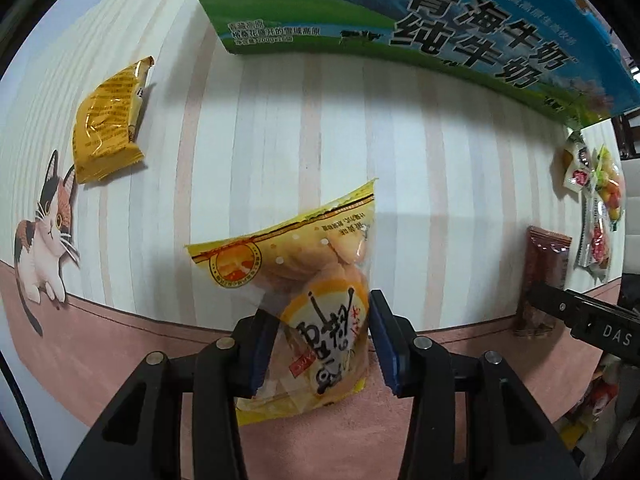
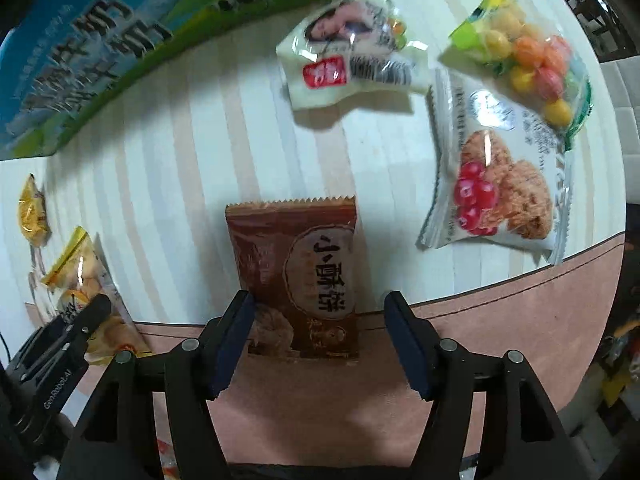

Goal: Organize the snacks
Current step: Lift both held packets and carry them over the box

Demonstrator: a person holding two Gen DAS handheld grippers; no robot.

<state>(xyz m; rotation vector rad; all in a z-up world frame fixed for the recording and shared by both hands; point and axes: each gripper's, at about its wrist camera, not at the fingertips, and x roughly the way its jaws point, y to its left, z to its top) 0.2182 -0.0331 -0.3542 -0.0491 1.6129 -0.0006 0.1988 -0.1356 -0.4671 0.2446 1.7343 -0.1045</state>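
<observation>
Black plastic tool (image 1: pixel 320 344) fingers, blue pads (image 1: pixel 384 336), silver screws, white "DAS" lettering.

place: a home, likely your dining or living-room table | cover: striped tablecloth (image 1: pixel 280 152) with a cartoon cat print (image 1: pixel 44 236) at 9 o'clock | goods: household milk carton box (image 1: pixel 400 12) at 12 o'clock | beyond the table edge: dark chair frame (image 2: pixel 600 20) at 1 o'clock
</observation>
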